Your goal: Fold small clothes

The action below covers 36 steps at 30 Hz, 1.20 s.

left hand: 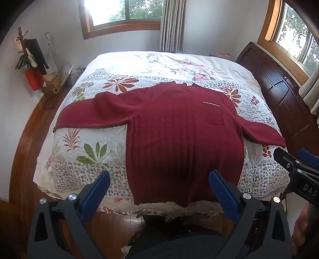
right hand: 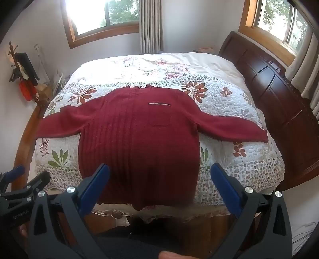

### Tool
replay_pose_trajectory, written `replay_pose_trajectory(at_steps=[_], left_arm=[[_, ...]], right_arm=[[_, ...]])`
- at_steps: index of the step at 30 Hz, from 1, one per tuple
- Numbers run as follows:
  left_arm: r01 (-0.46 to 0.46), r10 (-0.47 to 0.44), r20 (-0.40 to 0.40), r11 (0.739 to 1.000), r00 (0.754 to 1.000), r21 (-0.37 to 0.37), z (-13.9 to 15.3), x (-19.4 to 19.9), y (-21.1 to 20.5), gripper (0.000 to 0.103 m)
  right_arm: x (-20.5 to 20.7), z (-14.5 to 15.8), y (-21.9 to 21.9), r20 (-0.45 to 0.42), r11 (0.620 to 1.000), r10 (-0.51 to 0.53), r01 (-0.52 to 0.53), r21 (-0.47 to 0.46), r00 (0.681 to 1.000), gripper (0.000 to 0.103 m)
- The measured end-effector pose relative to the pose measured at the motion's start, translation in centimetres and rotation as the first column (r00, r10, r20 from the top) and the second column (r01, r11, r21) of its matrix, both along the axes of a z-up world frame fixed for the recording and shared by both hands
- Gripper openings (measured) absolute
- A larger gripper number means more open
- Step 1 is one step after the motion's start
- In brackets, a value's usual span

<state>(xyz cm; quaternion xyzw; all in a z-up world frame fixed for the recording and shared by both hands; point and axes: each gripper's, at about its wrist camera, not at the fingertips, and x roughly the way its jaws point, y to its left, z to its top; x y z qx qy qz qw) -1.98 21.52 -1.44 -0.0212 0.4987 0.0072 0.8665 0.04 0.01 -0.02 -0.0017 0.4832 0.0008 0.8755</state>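
The left gripper [left hand: 159, 177] and the right gripper [right hand: 160, 170] were held side by side at about the same height, both pointing forward, each with its blue-padded jaws spread wide apart and nothing between them.

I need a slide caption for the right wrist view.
Open right hand-held gripper above dark red knitted sweater spread flat on floral quilted bed.

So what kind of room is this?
Most likely a bedroom: a big bed with a flowery quilt, a dark wooden headboard and curtained windows. A red sweater lies spread flat on the bed.
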Motion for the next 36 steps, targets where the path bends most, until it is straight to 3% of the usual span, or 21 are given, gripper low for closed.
replay_pose_trajectory(at_steps=[36], left_arm=[[-0.010,0.010,0.003,1.000,1.000,0.006,0.20,-0.24,0.69,0.099]], right_arm=[[-0.20,0.07,0.38,0.008,1.000,0.010,-0.010,0.006,1.000,0.101]])
